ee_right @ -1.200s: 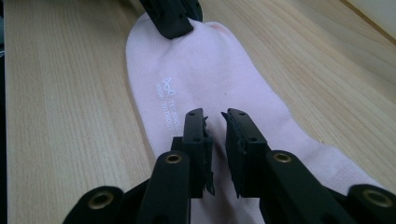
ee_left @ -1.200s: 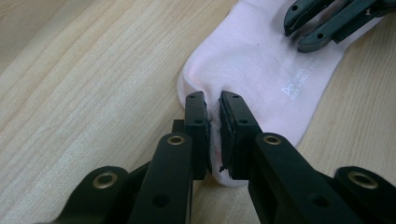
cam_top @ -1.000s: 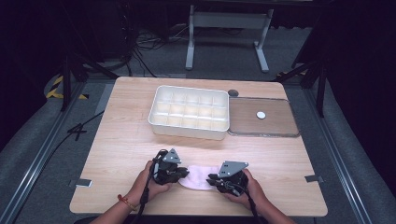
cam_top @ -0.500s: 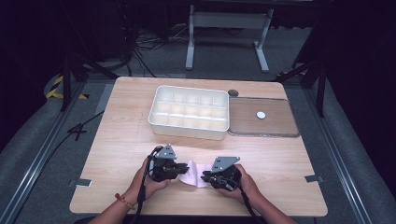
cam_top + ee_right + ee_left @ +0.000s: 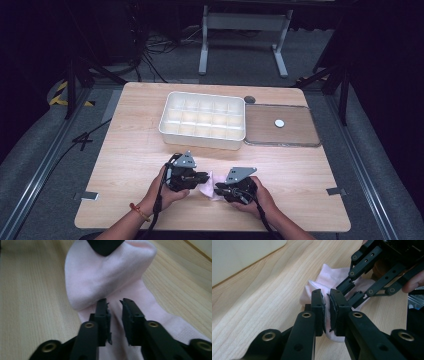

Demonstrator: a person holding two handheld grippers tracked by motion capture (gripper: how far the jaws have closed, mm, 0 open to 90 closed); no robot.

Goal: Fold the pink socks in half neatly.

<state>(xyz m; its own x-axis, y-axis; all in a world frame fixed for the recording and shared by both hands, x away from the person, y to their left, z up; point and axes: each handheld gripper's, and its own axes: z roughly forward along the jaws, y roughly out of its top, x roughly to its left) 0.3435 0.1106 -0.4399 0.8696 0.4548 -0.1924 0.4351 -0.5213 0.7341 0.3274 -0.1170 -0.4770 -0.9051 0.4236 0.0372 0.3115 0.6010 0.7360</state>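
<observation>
A pale pink sock [image 5: 208,189] lies on the near middle of a wooden table [image 5: 130,150], between two hand-held grippers. In the right gripper view the sock [image 5: 105,272] looks folded: one end is doubled over the flat part, which runs on toward the camera. Its long axis appears to run roughly left to right across the table, from one gripper to the other; which end is the toe I cannot tell.

The left gripper [image 5: 326,306] has its jaws pressed together, pinching a fold of the sock [image 5: 329,280]. The right gripper [image 5: 114,305] sits over the flat part with a narrow gap between its jaws — they have just been opening, and cloth lies under the gap, not clearly pinched.

Risk, as I judge it: with only the left grip firm, a pull could drag the sock sideways and undo the fold. The two sets of jaws are close together and could knock each other.

Farther off, well apart — a white divided tray [image 5: 202,119], and just right of it a flat lid [image 5: 281,126].
</observation>
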